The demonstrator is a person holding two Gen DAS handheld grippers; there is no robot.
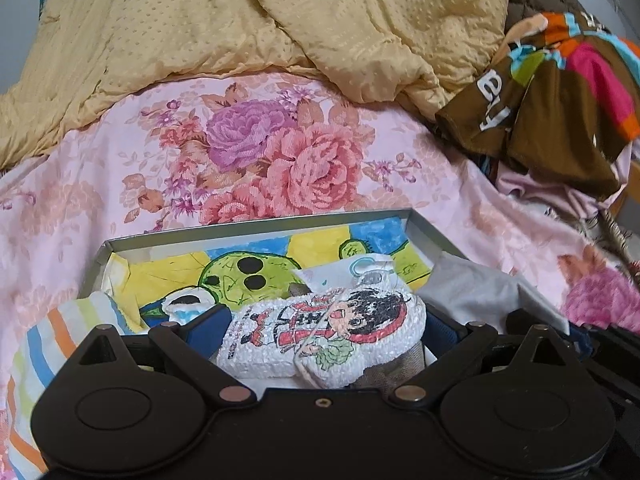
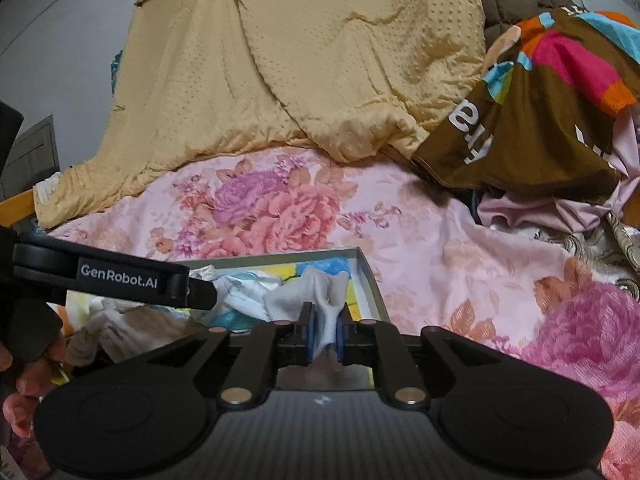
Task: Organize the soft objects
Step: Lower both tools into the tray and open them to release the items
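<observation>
White cloth (image 2: 326,312) is pinched in my right gripper (image 2: 325,338), jaws nearly closed on it, hanging over the shallow box (image 2: 370,276) just ahead and below. My left gripper (image 1: 324,336) stands wide around a printed towel (image 1: 320,336), further left over the same box.

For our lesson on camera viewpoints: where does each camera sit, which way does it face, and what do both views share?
Left wrist: on the left hand-held gripper, looking forward and down at the shallow grey box; its fingers flank a white cartoon-print cloth.
Right wrist: on the right hand-held gripper, pinching a white cloth; the left gripper and a hand show.
Shared: box, pink floral bedsheet, yellow quilt.
</observation>
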